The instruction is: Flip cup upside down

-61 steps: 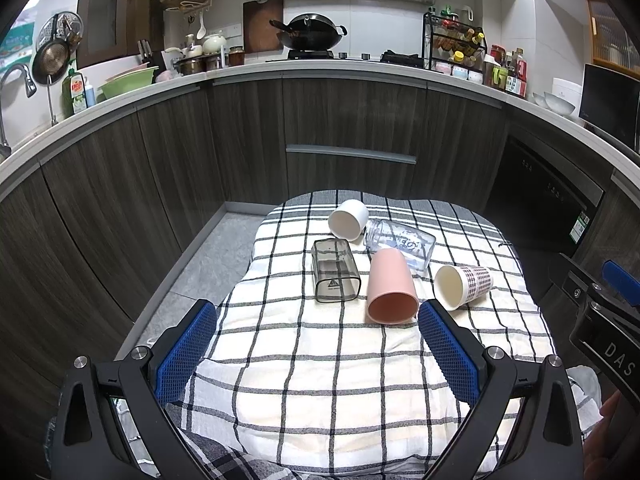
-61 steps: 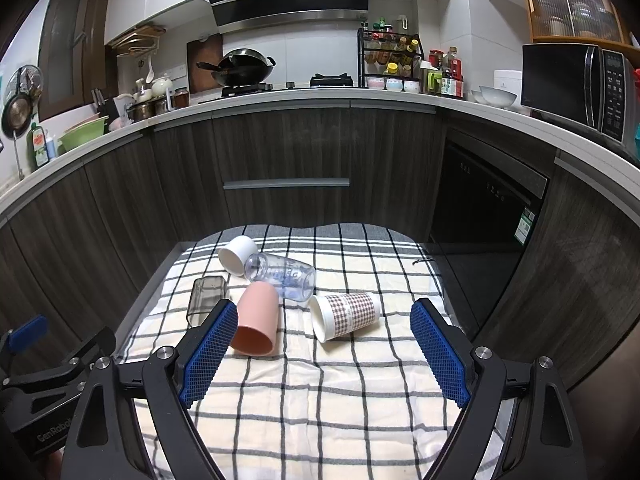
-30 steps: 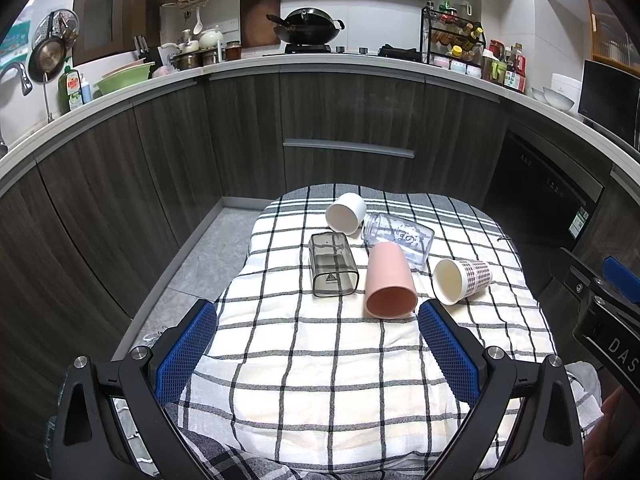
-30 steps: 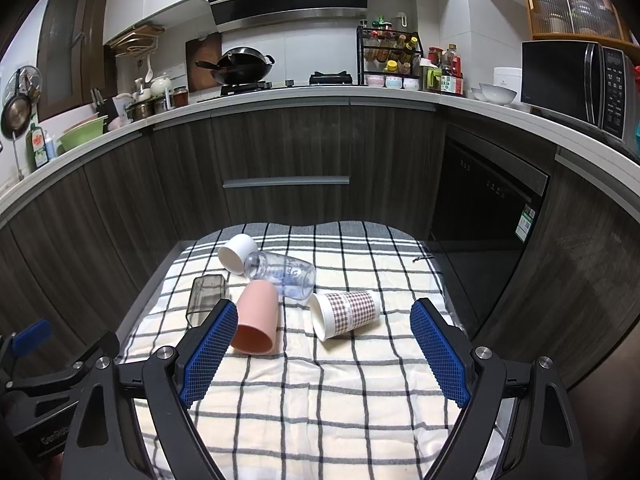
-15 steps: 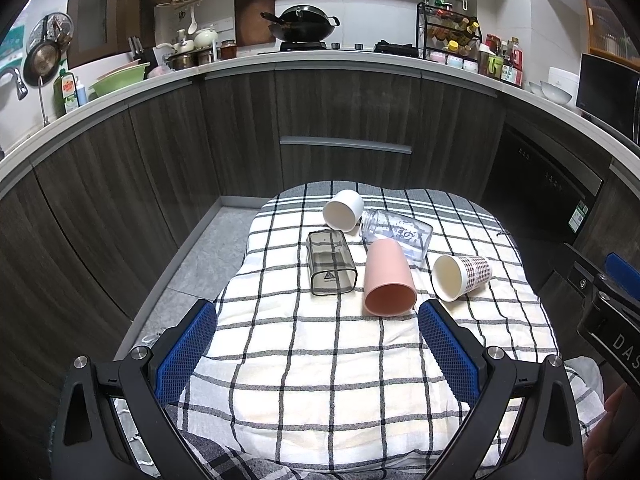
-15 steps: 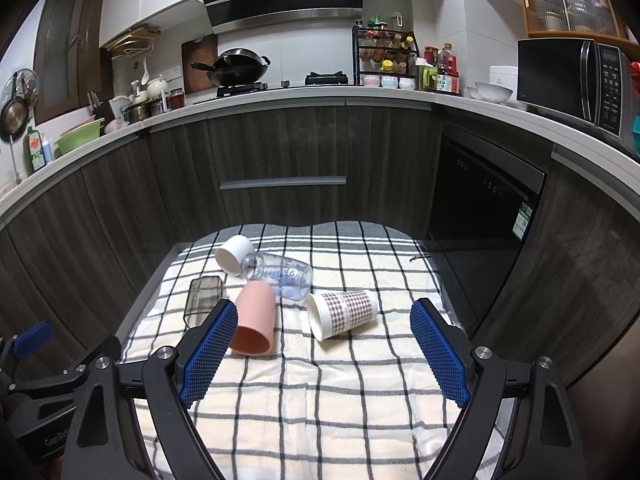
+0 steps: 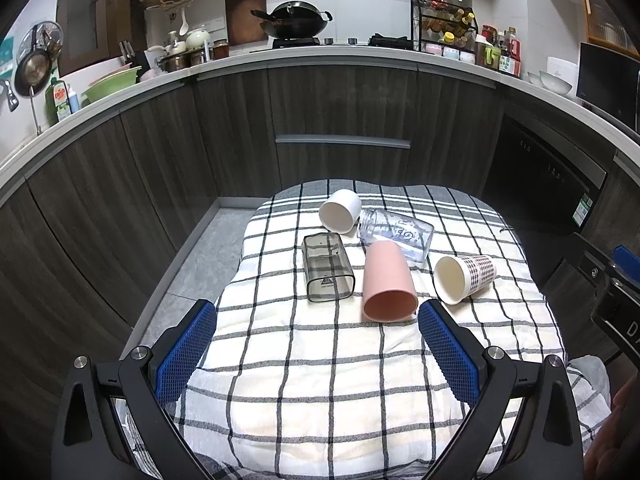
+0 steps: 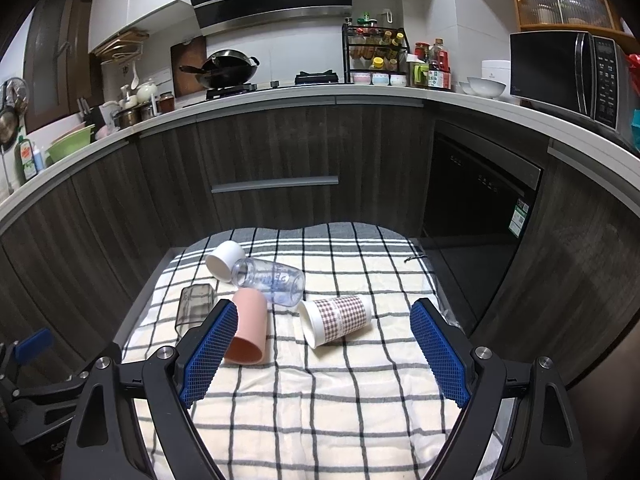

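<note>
Several cups lie on their sides on a checked cloth (image 7: 320, 380): a pink cup (image 7: 387, 282) (image 8: 250, 332), a checked paper cup (image 7: 464, 278) (image 8: 338, 320), a white cup (image 7: 339, 212) (image 8: 222, 261), a clear bottle-like cup (image 7: 396, 238) (image 8: 270, 280) and a smoky square cup (image 7: 327, 266) (image 8: 193, 308). My left gripper (image 7: 316, 344) is open and empty, short of the pink cup. My right gripper (image 8: 320, 344) is open and empty, just short of the paper cup.
The cloth covers a low table (image 8: 400, 248) ringed by dark kitchen cabinets (image 7: 344, 120). A dishwasher front (image 8: 476, 196) stands to the right. The other gripper's body shows at the right edge of the left wrist view (image 7: 612, 288).
Both grippers have drifted slightly forward and upward over the cloth; the cups have not moved. Both stay open.
</note>
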A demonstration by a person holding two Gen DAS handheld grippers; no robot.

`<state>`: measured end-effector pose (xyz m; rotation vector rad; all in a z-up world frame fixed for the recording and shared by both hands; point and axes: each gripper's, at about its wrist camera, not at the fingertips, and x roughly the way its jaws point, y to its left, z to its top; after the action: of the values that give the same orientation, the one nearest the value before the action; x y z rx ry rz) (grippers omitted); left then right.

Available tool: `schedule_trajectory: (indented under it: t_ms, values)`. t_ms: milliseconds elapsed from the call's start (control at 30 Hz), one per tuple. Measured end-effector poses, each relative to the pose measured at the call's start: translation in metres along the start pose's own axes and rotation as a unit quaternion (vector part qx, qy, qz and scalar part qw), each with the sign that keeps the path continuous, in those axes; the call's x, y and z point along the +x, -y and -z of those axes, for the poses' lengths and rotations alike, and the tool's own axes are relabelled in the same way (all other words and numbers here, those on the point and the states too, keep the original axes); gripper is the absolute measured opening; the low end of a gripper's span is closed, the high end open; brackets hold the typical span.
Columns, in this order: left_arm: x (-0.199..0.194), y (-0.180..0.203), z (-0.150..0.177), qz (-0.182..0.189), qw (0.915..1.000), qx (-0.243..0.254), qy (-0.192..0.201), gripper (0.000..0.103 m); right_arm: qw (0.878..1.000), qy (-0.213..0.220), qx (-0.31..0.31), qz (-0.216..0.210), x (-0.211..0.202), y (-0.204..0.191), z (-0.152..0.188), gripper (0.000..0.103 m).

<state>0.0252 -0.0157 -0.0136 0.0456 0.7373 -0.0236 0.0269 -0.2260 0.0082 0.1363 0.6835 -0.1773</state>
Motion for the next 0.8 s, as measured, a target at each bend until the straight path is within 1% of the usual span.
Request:
schedule_trajectory:
  t_ms: [267,500,567,667,800]
  values:
    - [0.022,0.011,-0.006,0.001,0.9997,0.007,-0.023,0.103,1.0,-0.003,0.008,0.008,0.013,0.01,-0.005,0.088]
    - [0.049,0.032,-0.016,0.008,0.9985,0.023,-0.048,0.103,1.0,-0.003,0.008,0.019,0.033,0.018,-0.013,0.088]
    - [0.059,0.039,-0.021,0.007,0.9978,0.028,-0.06,0.103,1.0,-0.009,0.01,0.021,0.042,0.02,-0.014,0.088]
    - [0.079,0.052,-0.027,0.008,0.9955,0.043,-0.084,0.103,0.999,-0.029,0.017,0.024,0.06,0.028,-0.014,0.088]
    - [0.109,0.068,-0.036,0.012,0.9903,0.064,-0.123,0.103,0.997,-0.06,0.031,0.03,0.085,0.038,-0.014,0.088]
